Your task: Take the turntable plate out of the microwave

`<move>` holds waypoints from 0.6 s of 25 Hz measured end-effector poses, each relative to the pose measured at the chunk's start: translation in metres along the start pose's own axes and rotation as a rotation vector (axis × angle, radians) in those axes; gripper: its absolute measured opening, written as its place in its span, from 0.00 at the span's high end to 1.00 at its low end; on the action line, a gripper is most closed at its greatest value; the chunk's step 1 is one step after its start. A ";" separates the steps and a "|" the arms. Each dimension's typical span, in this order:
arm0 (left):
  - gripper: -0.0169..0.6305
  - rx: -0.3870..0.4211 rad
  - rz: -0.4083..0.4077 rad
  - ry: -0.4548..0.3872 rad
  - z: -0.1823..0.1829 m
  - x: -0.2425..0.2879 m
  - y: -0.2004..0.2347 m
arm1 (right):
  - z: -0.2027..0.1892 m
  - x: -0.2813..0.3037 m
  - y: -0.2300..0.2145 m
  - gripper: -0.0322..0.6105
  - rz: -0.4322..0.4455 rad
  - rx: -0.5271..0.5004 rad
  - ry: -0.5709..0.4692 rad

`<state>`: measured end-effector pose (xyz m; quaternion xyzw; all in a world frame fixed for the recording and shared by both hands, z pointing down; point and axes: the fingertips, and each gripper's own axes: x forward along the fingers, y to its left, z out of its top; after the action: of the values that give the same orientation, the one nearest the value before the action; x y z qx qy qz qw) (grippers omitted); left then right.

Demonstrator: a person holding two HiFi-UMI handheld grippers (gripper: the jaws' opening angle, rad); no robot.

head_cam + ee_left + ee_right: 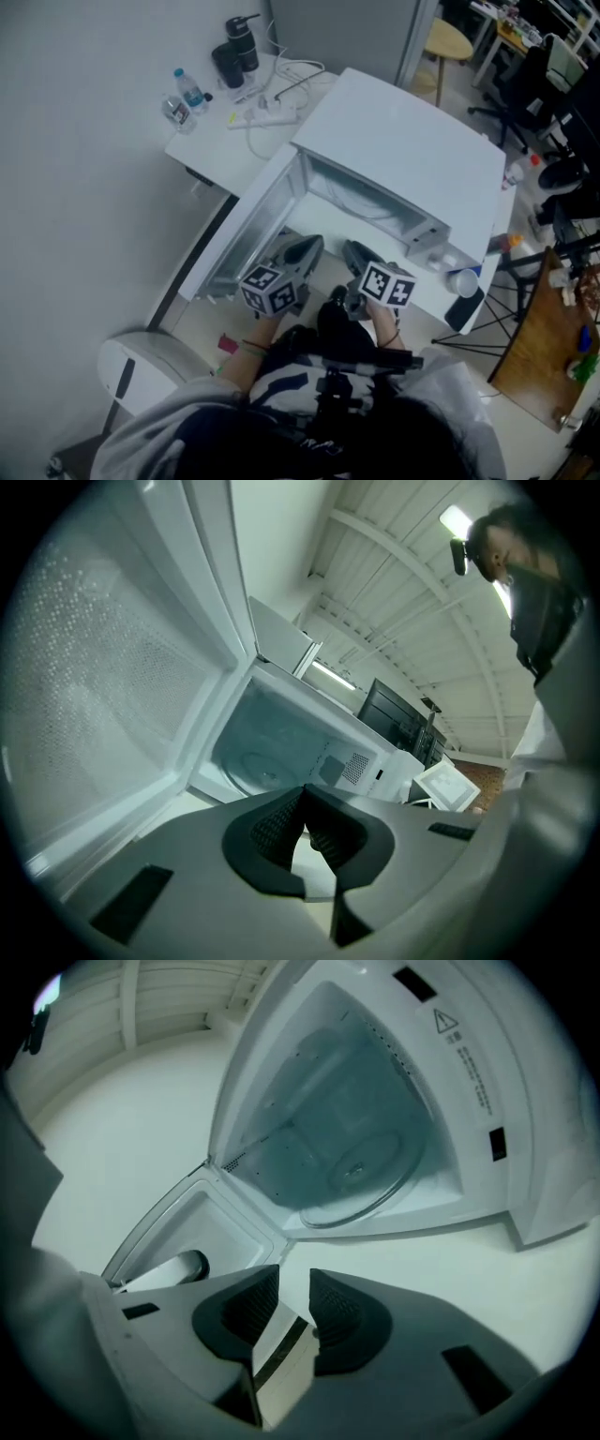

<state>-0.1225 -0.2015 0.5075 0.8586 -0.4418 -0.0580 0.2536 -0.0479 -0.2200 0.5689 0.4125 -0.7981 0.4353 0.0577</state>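
Note:
The white microwave [403, 150] stands on a white table with its door [248, 230] swung open to the left. The glass turntable plate [361, 1180] lies flat on the cavity floor, also seen as the plate [255, 766] in the left gripper view. In the head view the plate is hidden. My left gripper [305, 247] is just in front of the opening near the door [112, 667], jaws shut with nothing between them [305, 799]. To its right, my right gripper [356, 251] points down into the cavity, jaws open and empty [293, 1288], a short way from the plate's front edge.
Behind the microwave to the left, the table holds a water bottle [190, 89], a black tumbler [242, 42] and a power strip with cables [267, 108]. A small white cup [462, 281] sits right of the microwave. A white bin [141, 361] stands on the floor at lower left.

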 end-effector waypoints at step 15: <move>0.96 -0.018 0.003 0.065 0.001 0.035 0.015 | 0.047 0.043 -0.052 0.66 -0.046 0.565 -0.097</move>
<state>-0.1126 -0.2368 0.5181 0.8571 -0.4339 -0.0337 0.2758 -0.0263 -0.2953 0.5934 0.4506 -0.6373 0.6189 -0.0879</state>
